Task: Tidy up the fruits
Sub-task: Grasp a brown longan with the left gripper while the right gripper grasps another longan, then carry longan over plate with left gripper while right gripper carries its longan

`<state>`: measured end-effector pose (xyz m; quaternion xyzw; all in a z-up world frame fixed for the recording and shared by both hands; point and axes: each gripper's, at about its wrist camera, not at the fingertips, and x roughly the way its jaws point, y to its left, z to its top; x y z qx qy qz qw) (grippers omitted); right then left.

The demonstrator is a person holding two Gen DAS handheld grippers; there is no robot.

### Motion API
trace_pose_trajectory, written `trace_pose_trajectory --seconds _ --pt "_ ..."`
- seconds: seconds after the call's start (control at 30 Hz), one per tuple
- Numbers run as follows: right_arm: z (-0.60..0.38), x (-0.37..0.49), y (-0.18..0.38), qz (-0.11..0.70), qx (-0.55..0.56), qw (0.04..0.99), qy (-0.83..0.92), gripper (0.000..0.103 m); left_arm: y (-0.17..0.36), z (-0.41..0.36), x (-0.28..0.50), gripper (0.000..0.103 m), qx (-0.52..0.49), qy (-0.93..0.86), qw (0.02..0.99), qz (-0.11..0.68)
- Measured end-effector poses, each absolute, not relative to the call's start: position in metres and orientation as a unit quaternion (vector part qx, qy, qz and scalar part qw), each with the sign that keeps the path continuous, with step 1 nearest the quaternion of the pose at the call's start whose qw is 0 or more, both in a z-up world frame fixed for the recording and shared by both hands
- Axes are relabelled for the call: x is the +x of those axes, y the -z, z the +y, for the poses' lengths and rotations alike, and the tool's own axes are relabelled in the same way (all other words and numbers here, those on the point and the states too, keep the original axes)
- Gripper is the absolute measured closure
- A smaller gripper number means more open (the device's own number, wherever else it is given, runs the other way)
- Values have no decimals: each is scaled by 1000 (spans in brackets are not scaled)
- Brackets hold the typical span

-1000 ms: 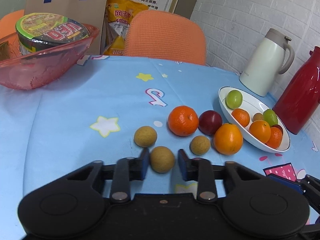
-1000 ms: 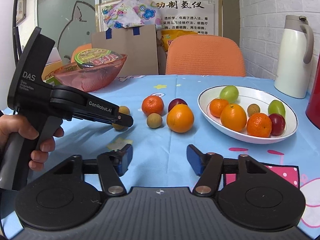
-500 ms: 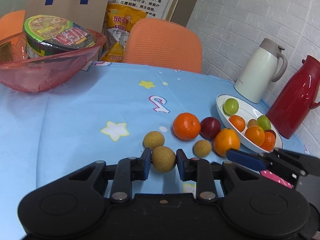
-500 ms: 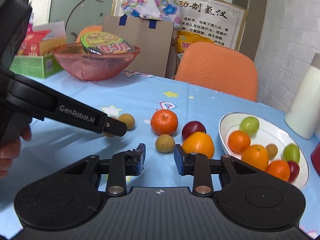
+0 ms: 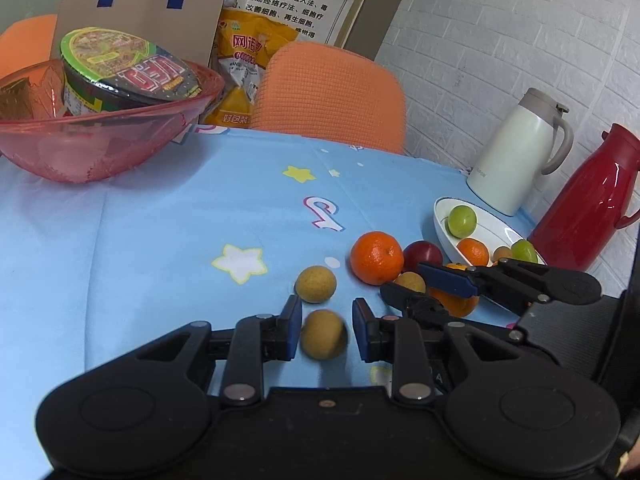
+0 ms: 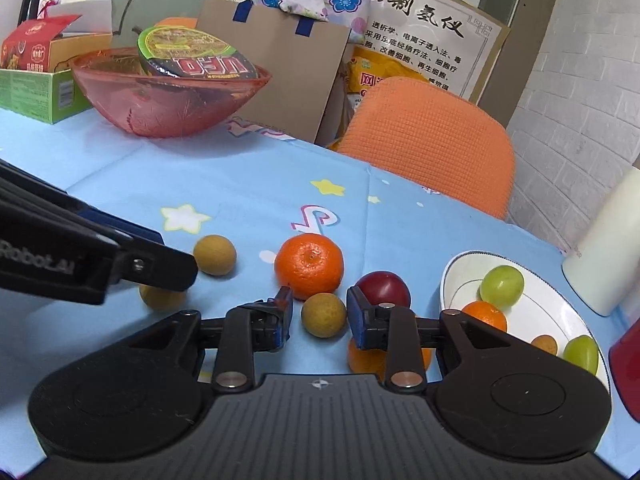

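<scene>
My left gripper (image 5: 323, 326) is open around a tan round fruit (image 5: 323, 334), with small gaps on both sides. Another tan fruit (image 5: 315, 284) lies just beyond it. My right gripper (image 6: 318, 318) is open around a third tan fruit (image 6: 323, 315) that rests on the blue tablecloth. A mandarin (image 6: 309, 266), a dark red plum (image 6: 383, 289) and an orange (image 6: 366, 358), partly hidden under the right finger, lie close by. The white fruit plate (image 6: 460, 276) at the right holds green, orange and red fruits.
A pink bowl (image 5: 100, 136) with a noodle cup (image 5: 128, 68) stands at the back left. A white jug (image 5: 516, 152) and a red thermos (image 5: 592, 196) stand behind the plate. An orange chair (image 5: 332, 96) is at the table's far edge.
My left gripper closed on its tan fruit and then opened slightly; the fruit looks blurred. My right gripper narrowed and moved forward and left, so its fingers now flank the third tan fruit.
</scene>
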<state>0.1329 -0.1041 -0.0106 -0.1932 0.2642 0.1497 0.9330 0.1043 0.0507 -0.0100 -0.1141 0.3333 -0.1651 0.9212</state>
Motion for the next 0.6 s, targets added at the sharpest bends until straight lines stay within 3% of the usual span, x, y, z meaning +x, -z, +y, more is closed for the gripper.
trace_pose_trajectory --seconds 0.17,0.2,0.23,0.33,0.47,0.6 --pt "-104 126 13 259 -225 926 -159 52 11 49 103 33 -107 170 921 335" --pt "-105 125 14 259 -231 924 -158 53 11 48 103 33 -105 171 920 336" --pt "-106 124 15 259 -234 924 -156 61 12 48 103 33 -103 172 920 337" --pt "-113 121 12 267 -210 928 -152 61 14 47 104 33 -102 177 917 342" --pt "-127 104 2 263 -154 937 -172 61 16 46 105 18 -98 177 916 346" --pt "-133 88 1 267 -130 935 -193 61 18 42 106 16 -93 184 914 350"
